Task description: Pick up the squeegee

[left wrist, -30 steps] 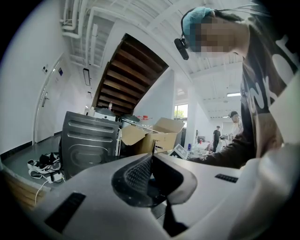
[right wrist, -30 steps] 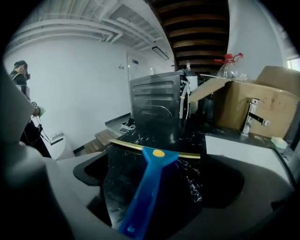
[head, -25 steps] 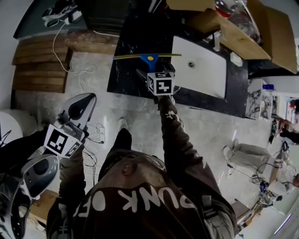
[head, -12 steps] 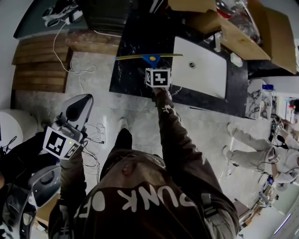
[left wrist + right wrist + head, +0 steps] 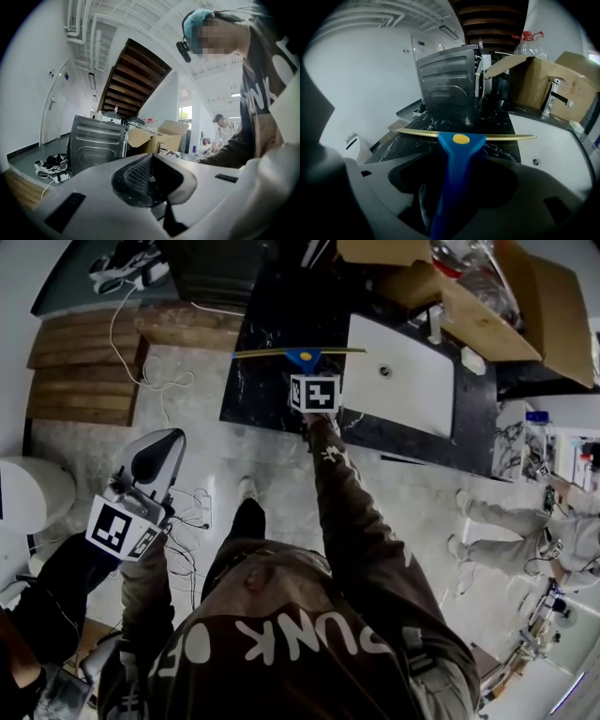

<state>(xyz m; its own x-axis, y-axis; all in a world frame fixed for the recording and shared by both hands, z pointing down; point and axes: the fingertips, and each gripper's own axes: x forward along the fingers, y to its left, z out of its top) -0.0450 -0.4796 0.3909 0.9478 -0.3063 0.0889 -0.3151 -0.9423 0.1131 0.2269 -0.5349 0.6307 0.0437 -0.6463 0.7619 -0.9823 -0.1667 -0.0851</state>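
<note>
A squeegee (image 5: 303,357) with a blue handle and a thin yellow blade lies on the black marble counter (image 5: 262,324), its handle pointing toward me. My right gripper (image 5: 307,373) reaches down over the counter edge. In the right gripper view the blue handle (image 5: 457,154) runs between the jaws of the right gripper (image 5: 454,180), which have just been closing. Dark gaps still show beside the handle, so the pads do not press on it. My left gripper (image 5: 157,444) hangs low at the left over the floor. In its own view the left gripper (image 5: 154,183) has its jaws together with nothing held.
A white sink (image 5: 403,362) sits in the counter right of the squeegee. Cardboard boxes (image 5: 487,296) stand behind it, and a steel appliance (image 5: 447,75) at the counter's far end. Wooden steps (image 5: 84,362) and cables lie on the floor at left. Another person (image 5: 506,549) is at right.
My right gripper has slid forward along the blue handle toward the blade. The left gripper stays about where it was. The person at right has shifted.
</note>
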